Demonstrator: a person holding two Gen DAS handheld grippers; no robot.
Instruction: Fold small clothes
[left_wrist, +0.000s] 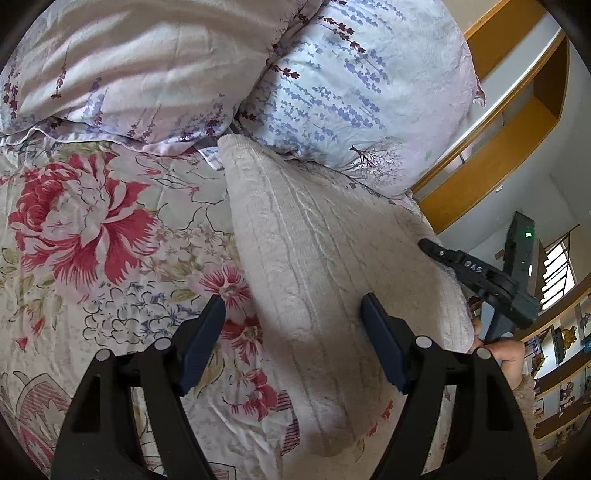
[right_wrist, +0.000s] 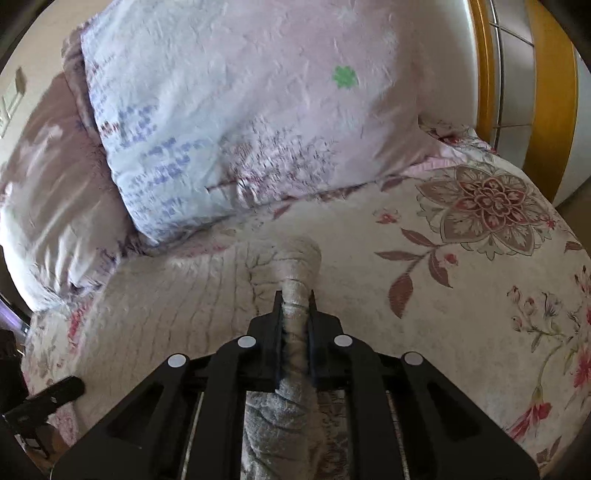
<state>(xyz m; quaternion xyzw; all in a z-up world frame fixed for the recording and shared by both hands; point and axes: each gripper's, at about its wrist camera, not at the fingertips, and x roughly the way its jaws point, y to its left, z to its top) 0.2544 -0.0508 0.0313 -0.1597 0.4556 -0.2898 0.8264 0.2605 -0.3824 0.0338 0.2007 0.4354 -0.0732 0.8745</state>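
A cream knitted garment (left_wrist: 325, 266) lies stretched across a floral bedsheet (left_wrist: 92, 229), its far end reaching the seam where two lavender-print pillows (left_wrist: 354, 85) meet at the head of the bed. In the right wrist view, the right gripper (right_wrist: 295, 295) is pressed together on a bunched fold of the garment (right_wrist: 295, 273), the cloth squeezed into a narrow roll between the two fingers and raised above the rest of the knit, which spreads to the gripper's left. The left gripper (left_wrist: 293, 306) hangs over the near part of the garment with its fingers spread wide, one over the sheet beside the knit, the other over the knit itself; neither finger can be seen gripping cloth. The right gripper (left_wrist: 480, 273) shows at the garment's right edge in the left wrist view, with part of a hand (left_wrist: 506, 350) below it. Beyond the pillows stands a wooden headboard (left_wrist: 517, 122).
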